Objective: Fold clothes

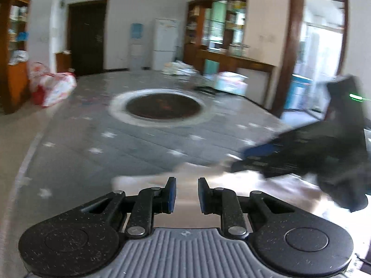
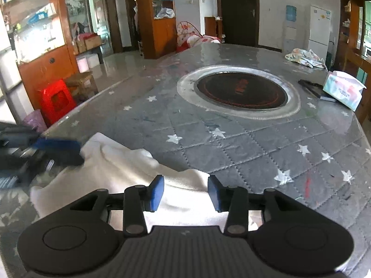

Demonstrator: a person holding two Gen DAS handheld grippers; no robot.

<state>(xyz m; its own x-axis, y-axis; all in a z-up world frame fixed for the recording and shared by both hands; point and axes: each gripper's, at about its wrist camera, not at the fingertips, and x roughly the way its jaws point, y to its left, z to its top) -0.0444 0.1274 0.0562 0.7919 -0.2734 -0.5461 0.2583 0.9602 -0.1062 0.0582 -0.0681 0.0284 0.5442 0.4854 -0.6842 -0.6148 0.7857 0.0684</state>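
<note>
A white garment point(image 2: 129, 169) lies crumpled on the near part of the grey star-patterned quilted table cover point(image 2: 255, 143). My right gripper point(image 2: 185, 193) hovers open over the garment's near edge, with nothing between its blue pads. My left gripper point(image 1: 186, 194) is also open above the pale, motion-blurred garment point(image 1: 150, 179). In the right wrist view the left gripper point(image 2: 58, 148) comes in blurred from the left at the cloth's far left corner. In the left wrist view the right gripper point(image 1: 255, 159) reaches in from the right over the cloth.
A round dark hotplate point(image 2: 241, 90) with a silver rim sits in the table's middle. A tissue pack point(image 2: 343, 89), a flat black object point(image 2: 313, 86) and a bundled patterned cloth point(image 2: 303, 56) lie at the far right. A red stool point(image 2: 58, 99) stands left of the table.
</note>
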